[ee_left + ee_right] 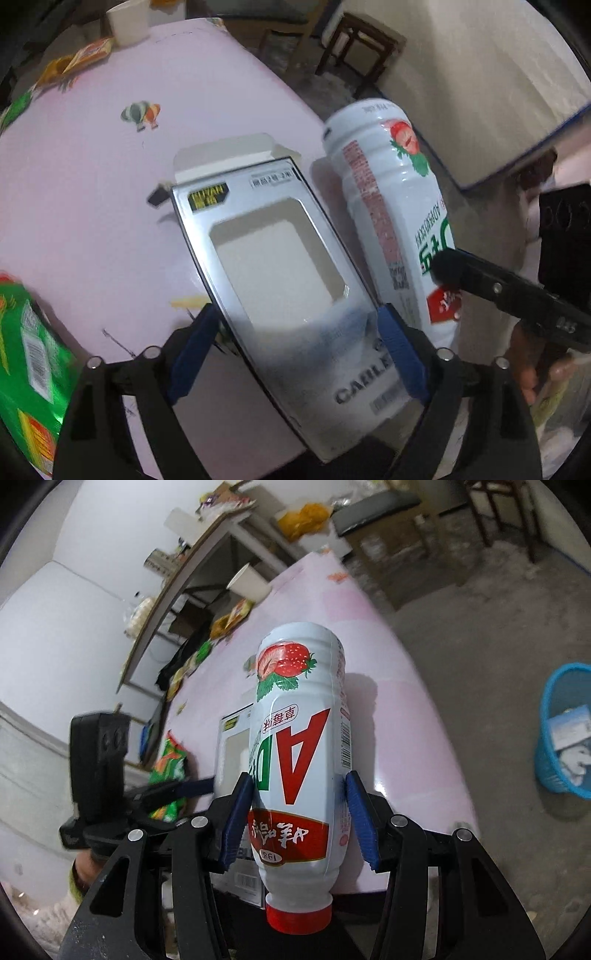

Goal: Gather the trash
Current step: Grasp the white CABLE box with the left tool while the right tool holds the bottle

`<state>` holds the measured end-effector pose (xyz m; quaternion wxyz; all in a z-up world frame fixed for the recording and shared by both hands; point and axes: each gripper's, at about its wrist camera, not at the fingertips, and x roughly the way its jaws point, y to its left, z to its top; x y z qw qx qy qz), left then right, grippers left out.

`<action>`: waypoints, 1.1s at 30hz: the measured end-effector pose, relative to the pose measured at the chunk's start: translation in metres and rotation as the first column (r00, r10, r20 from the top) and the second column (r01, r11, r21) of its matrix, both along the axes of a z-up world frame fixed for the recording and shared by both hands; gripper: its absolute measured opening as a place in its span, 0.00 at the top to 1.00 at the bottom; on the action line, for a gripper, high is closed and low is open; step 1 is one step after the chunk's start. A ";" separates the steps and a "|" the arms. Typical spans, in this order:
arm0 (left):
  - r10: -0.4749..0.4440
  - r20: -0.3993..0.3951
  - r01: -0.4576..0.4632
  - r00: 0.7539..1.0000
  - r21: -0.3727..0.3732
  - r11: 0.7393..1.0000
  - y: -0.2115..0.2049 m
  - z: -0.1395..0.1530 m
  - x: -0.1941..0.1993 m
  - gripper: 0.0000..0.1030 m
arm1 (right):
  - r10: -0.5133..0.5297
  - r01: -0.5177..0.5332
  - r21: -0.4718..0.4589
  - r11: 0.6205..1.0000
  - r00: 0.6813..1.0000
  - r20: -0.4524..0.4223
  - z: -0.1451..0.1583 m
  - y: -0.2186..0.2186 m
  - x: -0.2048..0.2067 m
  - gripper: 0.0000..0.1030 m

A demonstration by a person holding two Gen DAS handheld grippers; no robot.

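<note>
My left gripper (pixel 297 310) is shut on a flat grey-white carton (pixel 280 280) with a window cut-out, which lies twisted between the blue pads over the pink table. My right gripper (pixel 297 777) is shut on a white strawberry-milk bottle (pixel 299 746). The bottle's red cap (pixel 298 917) points back at the camera and its base points away. In the left wrist view the bottle (pixel 388 206) hangs just right of the carton, with one black finger (pixel 480 284) of the right gripper across it. The right wrist view shows the carton (pixel 234 749) behind the bottle.
The pink table (pixel 92 221) carries a green snack bag (pixel 29 350), orange wrappers (pixel 85 55) and a paper cup (pixel 129 20) at its far end. A blue bin (pixel 565 734) holding paper stands on the floor to the right. A wooden stool (pixel 354 44) stands beyond the table.
</note>
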<state>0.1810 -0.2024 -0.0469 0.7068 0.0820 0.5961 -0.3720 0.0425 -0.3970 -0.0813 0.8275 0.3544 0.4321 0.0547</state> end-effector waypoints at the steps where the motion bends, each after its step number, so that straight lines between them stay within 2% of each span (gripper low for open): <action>1: 0.023 -0.004 -0.023 1.000 -0.021 1.000 0.003 0.001 -0.001 0.12 | -0.017 0.017 -0.012 1.000 1.000 0.003 0.001 -0.002 -0.003 0.53; 3: 0.075 0.005 -0.075 0.997 -0.056 0.996 0.007 0.001 -0.008 0.10 | -0.038 0.038 -0.031 0.999 0.999 0.001 0.001 -0.004 -0.006 0.53; 7: 0.146 0.073 -0.141 0.987 -0.065 0.988 0.013 0.003 -0.017 0.08 | -0.063 0.063 -0.102 0.993 0.998 0.000 0.005 -0.005 -0.012 0.53; 13: 0.134 0.191 -0.143 0.972 0.033 0.989 -0.007 -0.013 -0.036 0.08 | -0.063 0.062 -0.124 0.990 0.998 -0.004 0.004 -0.005 -0.014 0.52; 16: 0.128 0.233 -0.141 0.964 0.041 0.989 -0.005 -0.019 -0.038 0.08 | -0.057 0.055 -0.131 0.990 0.998 -0.008 0.004 -0.003 -0.015 0.51; 19: 0.139 0.247 -0.153 0.959 0.036 0.988 0.002 -0.022 -0.037 0.08 | -0.046 0.044 -0.130 0.990 0.999 -0.011 0.004 -0.001 -0.016 0.49; 21: 0.147 0.251 -0.159 0.957 0.027 0.987 0.006 -0.016 -0.036 0.16 | -0.039 0.037 -0.128 0.991 0.999 -0.016 0.003 -0.001 -0.015 0.47; 25: 0.171 0.242 -0.178 0.955 0.007 0.984 0.013 -0.014 -0.036 0.17 | -0.031 0.028 -0.110 0.994 0.999 -0.028 -0.002 0.001 -0.013 0.44; 29: 0.194 0.233 -0.196 0.953 -0.013 0.980 0.019 -0.012 -0.037 0.18 | -0.027 0.019 -0.117 0.993 0.998 -0.062 -0.010 0.007 -0.011 0.45; 33: 0.218 0.226 -0.216 0.949 -0.035 0.976 0.026 -0.010 -0.036 0.18 | -0.047 0.042 -0.098 0.994 0.998 -0.047 -0.011 0.004 -0.015 0.46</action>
